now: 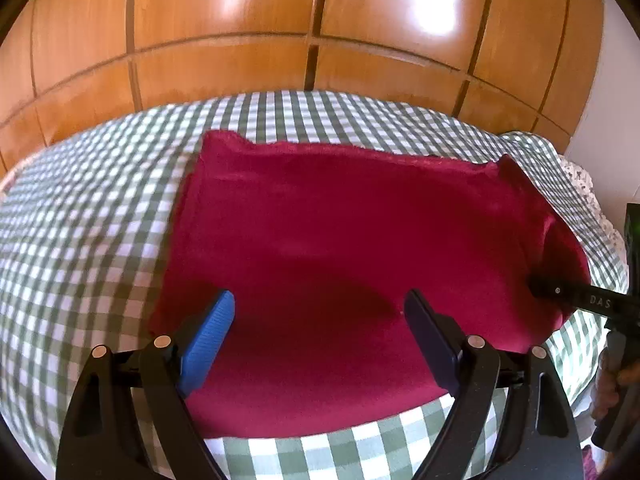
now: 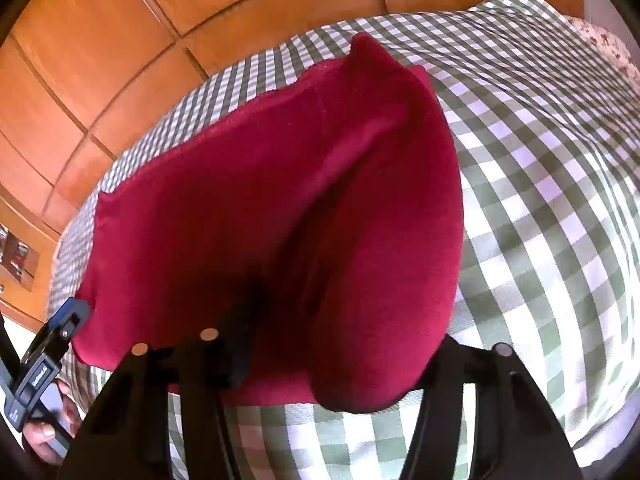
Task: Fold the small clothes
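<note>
A dark red cloth (image 1: 340, 232) lies spread on the green-and-white checked bed cover (image 1: 88, 216). My left gripper (image 1: 320, 308) hovers over the cloth's near edge, its blue pads (image 1: 208, 336) wide apart with nothing between them. My right gripper (image 2: 340, 312) stands at the cloth's right edge (image 2: 400, 208), which is raised in a thick fold. That fold drapes over and hides the right finger. The dark left finger (image 2: 246, 320) rests on flat cloth, apart from the fold. The right gripper's tip (image 1: 540, 286) also shows in the left wrist view, and the left gripper (image 2: 68, 320) in the right wrist view.
Glossy wooden wardrobe doors (image 1: 240, 40) stand close behind the bed. A floral fabric (image 2: 608, 48) lies at the far right corner. A person's hand (image 2: 52, 432) holds the left gripper's handle. Bare checked cover (image 2: 540, 200) stretches to the right of the cloth.
</note>
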`<action>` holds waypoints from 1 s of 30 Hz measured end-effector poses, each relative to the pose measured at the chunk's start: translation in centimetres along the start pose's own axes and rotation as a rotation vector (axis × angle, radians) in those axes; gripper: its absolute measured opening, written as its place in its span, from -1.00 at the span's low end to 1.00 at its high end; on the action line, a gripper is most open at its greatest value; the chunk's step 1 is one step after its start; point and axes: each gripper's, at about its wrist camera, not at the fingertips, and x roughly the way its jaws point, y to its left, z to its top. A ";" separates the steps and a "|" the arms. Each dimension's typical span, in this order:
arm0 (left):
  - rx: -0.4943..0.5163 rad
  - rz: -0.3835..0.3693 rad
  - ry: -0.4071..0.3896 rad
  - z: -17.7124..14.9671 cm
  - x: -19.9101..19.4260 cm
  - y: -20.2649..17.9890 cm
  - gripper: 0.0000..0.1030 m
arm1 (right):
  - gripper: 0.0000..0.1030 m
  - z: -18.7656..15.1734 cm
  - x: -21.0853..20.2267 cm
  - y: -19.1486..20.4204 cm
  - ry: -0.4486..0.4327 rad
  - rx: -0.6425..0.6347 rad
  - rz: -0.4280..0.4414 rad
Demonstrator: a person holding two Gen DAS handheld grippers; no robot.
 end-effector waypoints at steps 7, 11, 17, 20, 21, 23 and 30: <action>-0.018 -0.042 0.039 0.0 1.1 0.9 0.66 | 0.25 0.4 0.2 0.0 0.031 0.079 -0.019; -0.001 -0.053 0.046 0.3 1.1 1.3 0.66 | 0.10 0.5 0.2 0.4 0.023 0.086 -0.051; -0.019 -0.021 0.023 0.5 0.6 2.2 0.66 | -0.27 0.9 -0.3 1.4 0.020 0.014 -0.064; -0.015 0.006 0.009 0.2 0.6 1.9 0.66 | -0.28 0.6 -0.2 1.0 0.016 0.008 -0.045; -0.014 0.015 0.005 0.1 0.6 1.7 0.66 | -0.09 0.5 -0.1 0.9 0.017 0.012 -0.037; -0.015 0.033 0.005 -0.1 0.6 1.3 0.66 | 0.14 0.2 0.0 0.1 0.018 0.036 -0.021; -0.142 0.117 -0.108 -0.2 -2.2 3.1 0.66 | 0.36 -0.3 -2.3 -1.6 -0.054 0.015 -0.006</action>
